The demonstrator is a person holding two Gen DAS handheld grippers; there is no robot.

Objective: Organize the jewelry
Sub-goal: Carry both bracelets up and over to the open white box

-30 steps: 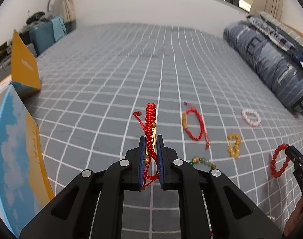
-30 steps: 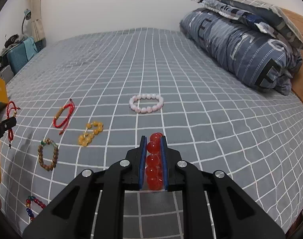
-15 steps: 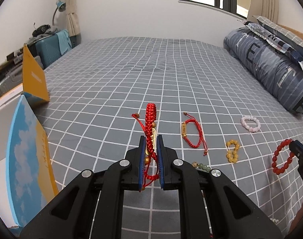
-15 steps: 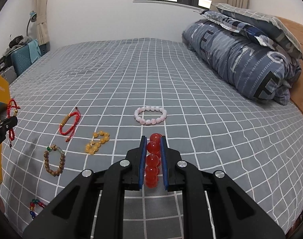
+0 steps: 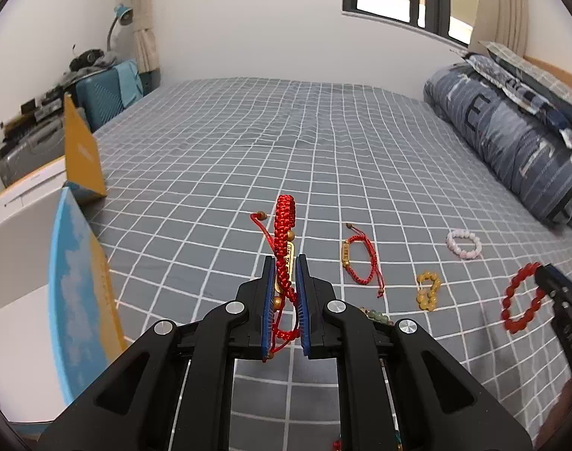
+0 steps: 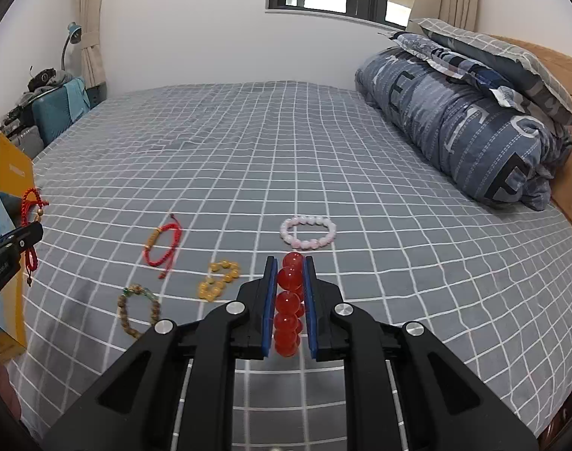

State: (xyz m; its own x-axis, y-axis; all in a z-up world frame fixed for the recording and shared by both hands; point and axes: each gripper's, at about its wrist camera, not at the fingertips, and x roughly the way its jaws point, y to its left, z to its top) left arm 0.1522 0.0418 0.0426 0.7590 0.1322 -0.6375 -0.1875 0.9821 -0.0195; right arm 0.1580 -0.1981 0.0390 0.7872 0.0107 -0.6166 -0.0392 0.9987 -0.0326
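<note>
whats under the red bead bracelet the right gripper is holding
The red bead bracelet hangs clamped in the right gripper, lifted off the bed. Below it only the grey checked bedsheet shows; the patch directly underneath is covered by the gripper.

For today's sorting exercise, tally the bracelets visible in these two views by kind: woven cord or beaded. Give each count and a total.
Woven red cord: 2, one in the left gripper, one lying on the bed.
Beaded: 4, red in the right gripper, pink, yellow, brown.
Total: 6
</note>
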